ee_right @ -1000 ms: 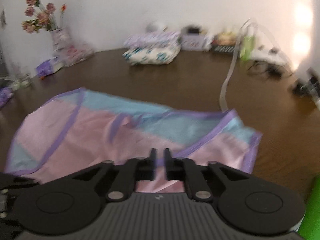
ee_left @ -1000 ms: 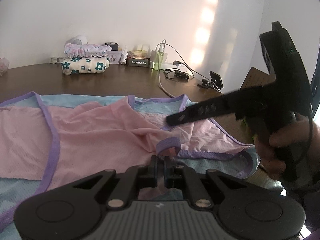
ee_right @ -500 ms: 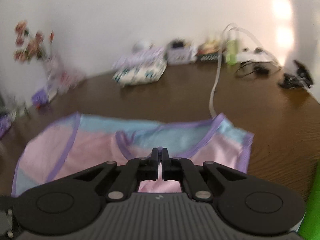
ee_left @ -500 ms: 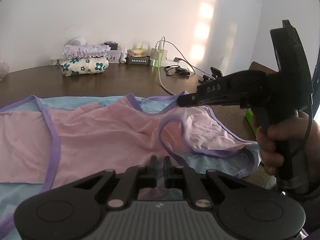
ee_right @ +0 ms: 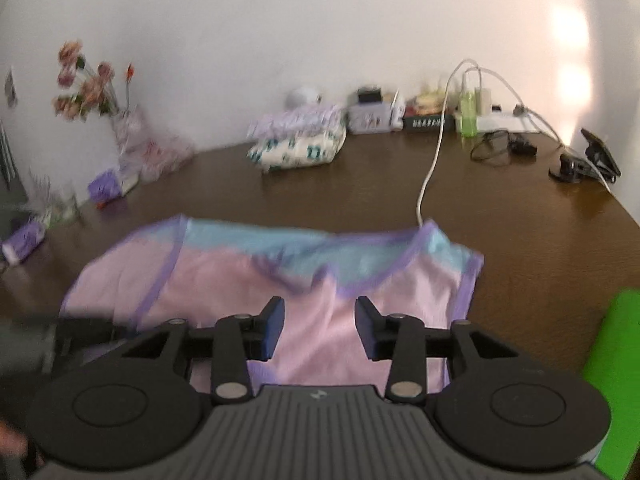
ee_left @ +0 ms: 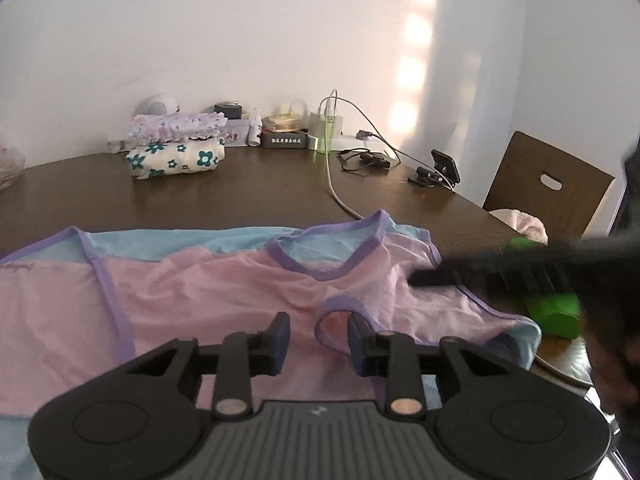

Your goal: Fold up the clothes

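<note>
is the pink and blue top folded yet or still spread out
Mostly spread: the pink and blue top lies open across the table, neckline showing; only a purple-trimmed strap is rumpled up.

- The pink and blue garment (ee_left: 224, 296) is cut off at the left and lower edges of the left wrist view, and its near part is hidden behind the left gripper (ee_left: 318, 338)
- The right gripper (ee_left: 500, 270) is seen there only as a dark blurred streak; its jaws cannot be made out
- The chair (ee_left: 548, 188) is partly cut off
- In the right wrist view, the flowers (ee_right: 86, 88) and folded clothes (ee_right: 298, 142) are smeared by blur
- The print on the dark box (ee_left: 286, 140) is too small to be read
</note>
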Motion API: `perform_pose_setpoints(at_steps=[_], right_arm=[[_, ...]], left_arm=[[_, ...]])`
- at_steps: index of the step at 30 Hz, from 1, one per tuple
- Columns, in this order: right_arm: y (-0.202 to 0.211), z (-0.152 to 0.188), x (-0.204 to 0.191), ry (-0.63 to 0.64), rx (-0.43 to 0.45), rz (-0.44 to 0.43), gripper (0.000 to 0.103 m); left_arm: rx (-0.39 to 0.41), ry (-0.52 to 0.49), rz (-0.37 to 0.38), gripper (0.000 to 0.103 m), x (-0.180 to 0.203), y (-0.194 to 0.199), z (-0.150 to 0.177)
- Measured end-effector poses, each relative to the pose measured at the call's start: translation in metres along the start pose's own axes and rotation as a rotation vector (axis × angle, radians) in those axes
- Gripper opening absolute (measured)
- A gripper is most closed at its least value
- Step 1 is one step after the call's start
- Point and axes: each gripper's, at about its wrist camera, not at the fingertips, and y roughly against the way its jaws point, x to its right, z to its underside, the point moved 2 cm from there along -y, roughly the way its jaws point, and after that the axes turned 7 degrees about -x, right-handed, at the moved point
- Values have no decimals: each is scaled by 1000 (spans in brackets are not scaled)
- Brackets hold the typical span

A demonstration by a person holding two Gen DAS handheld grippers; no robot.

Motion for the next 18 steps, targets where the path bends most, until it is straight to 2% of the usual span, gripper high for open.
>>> perform_pose_setpoints(at_steps=[1,3,4,6,9,11,12,14,15,16,17,18], right_arm=[[-1,5,-2,9,-15,-2,40],[-4,15,-5,29,-41,-5,40],[-5,19,-8,40,-45,-8,40],[-6,24,-13,61,-45,-16,40],[-8,29,-17,87,-46,-20,40],[-10,31,-17,94,-48,-14,39],[-10,31,-17,98,-45,-14,39],[-9,32,-17,110,-43,-8,39],[-7,33,-17,113,-42,-7,39],[-6,34,-16,115,-42,-8,39],[-3,35,-16,116,-37,-9,39],[1,35,-14,112,-24,-7,39]], left_arm=[[-10,-10,2,28,1,-6,-2],[-21,19,15,5,1,-9,-5],[-26,34,22,2,1,-11,-6],[-6,85,18,1,-3,-2,-4],[19,162,-39,1,-6,12,11],[0,202,-95,2,-9,13,22],[-10,220,-100,3,-12,12,26],[-42,235,-59,10,-17,15,29],[-20,244,-35,13,-19,21,26],[2,254,-11,24,-21,28,23],[24,263,13,42,-24,34,21],[41,257,11,53,-23,37,14]])
